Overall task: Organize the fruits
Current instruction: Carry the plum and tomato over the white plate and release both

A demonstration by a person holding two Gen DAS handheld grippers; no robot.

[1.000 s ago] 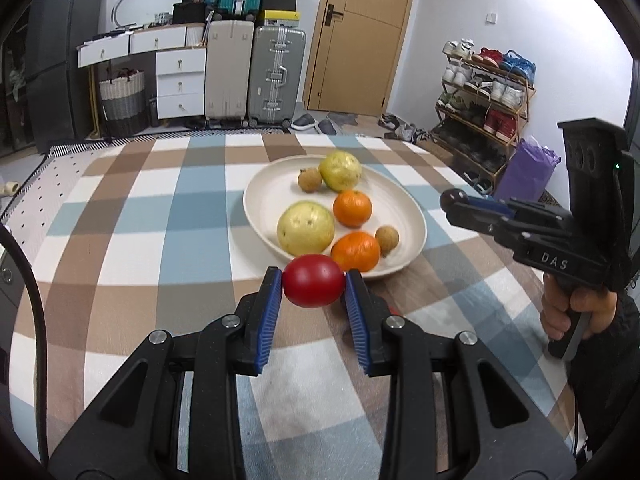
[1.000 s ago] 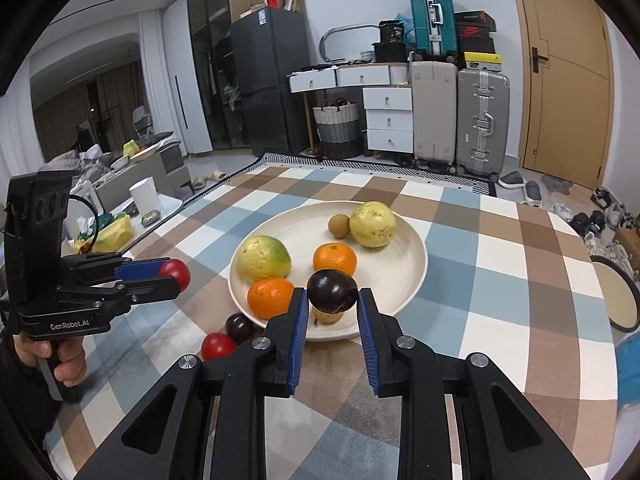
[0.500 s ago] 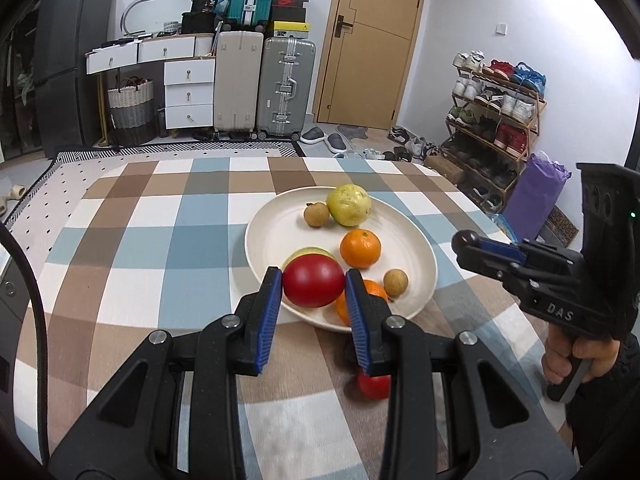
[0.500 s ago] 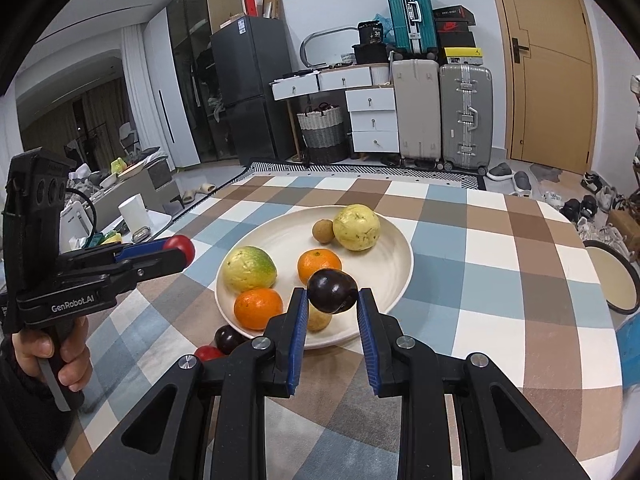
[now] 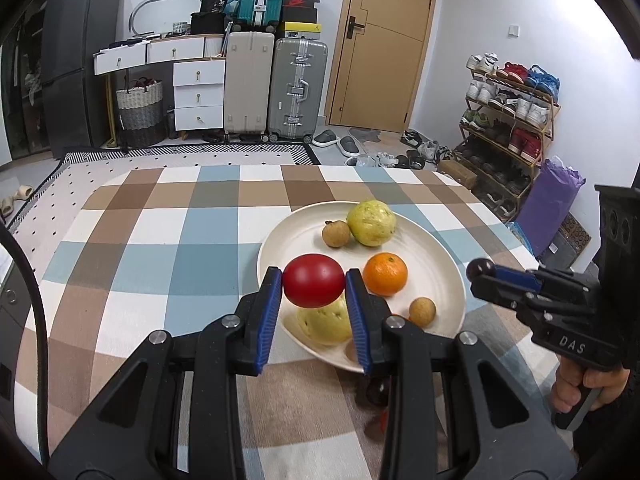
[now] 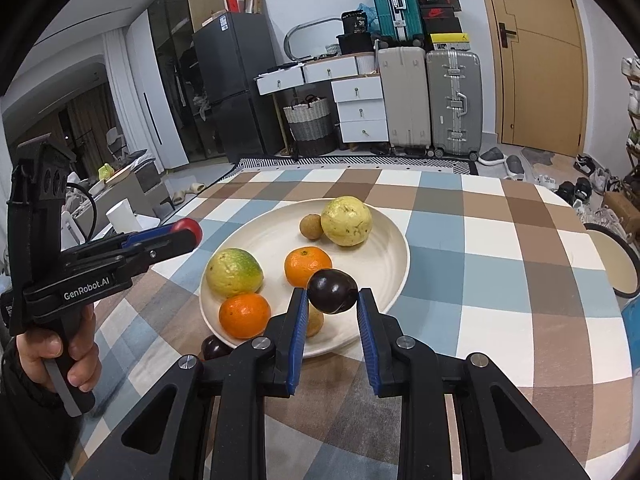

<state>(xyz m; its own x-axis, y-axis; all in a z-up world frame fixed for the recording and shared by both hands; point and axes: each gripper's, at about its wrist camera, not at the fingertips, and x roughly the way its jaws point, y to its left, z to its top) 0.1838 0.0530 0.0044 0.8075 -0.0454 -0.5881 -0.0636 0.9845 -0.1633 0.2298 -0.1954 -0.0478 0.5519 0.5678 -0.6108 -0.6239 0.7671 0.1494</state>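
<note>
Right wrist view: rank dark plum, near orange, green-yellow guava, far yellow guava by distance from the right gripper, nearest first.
1. Dark plum: clamped in the right gripper.
2. Near orange: on the plate's near-left edge.
3. Green-yellow guava: left side of the plate, just behind that orange.
4. Far yellow guava: far side of the plate, beside a small brown fruit.

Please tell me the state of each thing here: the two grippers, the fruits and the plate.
Left gripper: shut on red fruit, held above the plate.
Right gripper: shut on dark plum, held over the plate's near edge.
Plate: on the table, holding six fruits.
Second plum: on the cloth, beside the plate.
</note>
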